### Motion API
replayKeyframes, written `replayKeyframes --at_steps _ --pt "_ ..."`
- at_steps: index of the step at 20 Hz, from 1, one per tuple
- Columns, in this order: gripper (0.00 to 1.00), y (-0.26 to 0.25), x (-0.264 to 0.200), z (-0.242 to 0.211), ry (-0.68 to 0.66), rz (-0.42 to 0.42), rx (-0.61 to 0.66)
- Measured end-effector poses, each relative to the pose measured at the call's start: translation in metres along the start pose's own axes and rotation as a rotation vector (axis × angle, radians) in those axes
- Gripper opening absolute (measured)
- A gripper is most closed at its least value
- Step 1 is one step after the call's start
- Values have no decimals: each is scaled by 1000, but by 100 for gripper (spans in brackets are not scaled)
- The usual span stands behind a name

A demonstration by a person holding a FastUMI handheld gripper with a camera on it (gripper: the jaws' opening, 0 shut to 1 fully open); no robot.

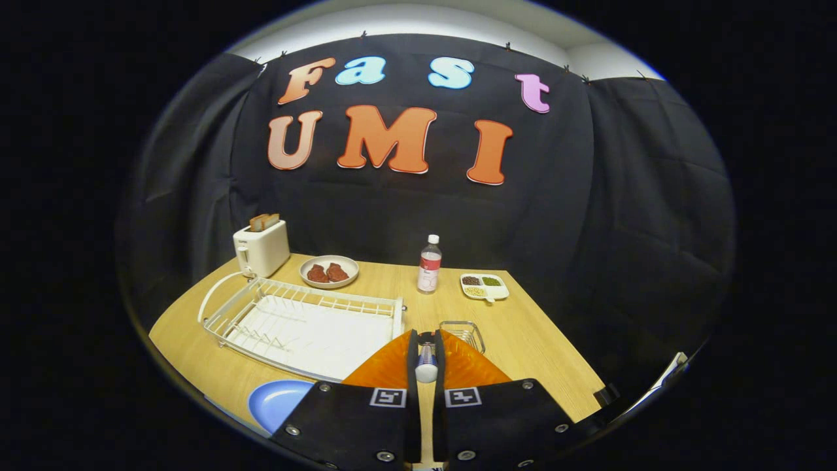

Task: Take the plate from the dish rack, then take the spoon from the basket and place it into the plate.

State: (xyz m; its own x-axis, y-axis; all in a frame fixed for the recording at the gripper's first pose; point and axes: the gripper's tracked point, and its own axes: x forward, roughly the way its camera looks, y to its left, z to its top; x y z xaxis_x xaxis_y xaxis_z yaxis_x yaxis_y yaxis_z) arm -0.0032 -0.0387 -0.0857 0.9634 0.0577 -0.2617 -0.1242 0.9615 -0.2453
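Risk first: we hold the spoon [426, 366] by a narrow part of its handle, so it could swivel or slip between the fingers as we carry it, and a tilt would send it onto the table [543, 347] instead of the plate [278, 400]. The plate, blue, already lies on the table near us, just left of the gripper [426, 350] and in front of the dish rack [301, 324], which stands without it. The plate is partly hidden behind the gripper's body, so we judge its far rim poorly; a release made too early or too far right would miss it. Swinging left, we could also clip the rack's near corner.

The fingers are nearly closed, with a slim gap, and both press on the spoon, whose pale rounded end shows between them. The wire basket [463, 333] sits just beyond the fingertips, slightly right. Toaster [261, 247], bowl [329, 271], bottle [429, 265] and snack tray [484, 286] stand well apart at the back, out of our path.
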Motion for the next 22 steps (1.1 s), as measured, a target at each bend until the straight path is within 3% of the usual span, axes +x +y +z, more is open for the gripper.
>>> replayKeyframes --at_steps 12,22 --pt "7 106 -57 -27 48 170 -6" --pt "7 163 -42 -91 161 320 -42"
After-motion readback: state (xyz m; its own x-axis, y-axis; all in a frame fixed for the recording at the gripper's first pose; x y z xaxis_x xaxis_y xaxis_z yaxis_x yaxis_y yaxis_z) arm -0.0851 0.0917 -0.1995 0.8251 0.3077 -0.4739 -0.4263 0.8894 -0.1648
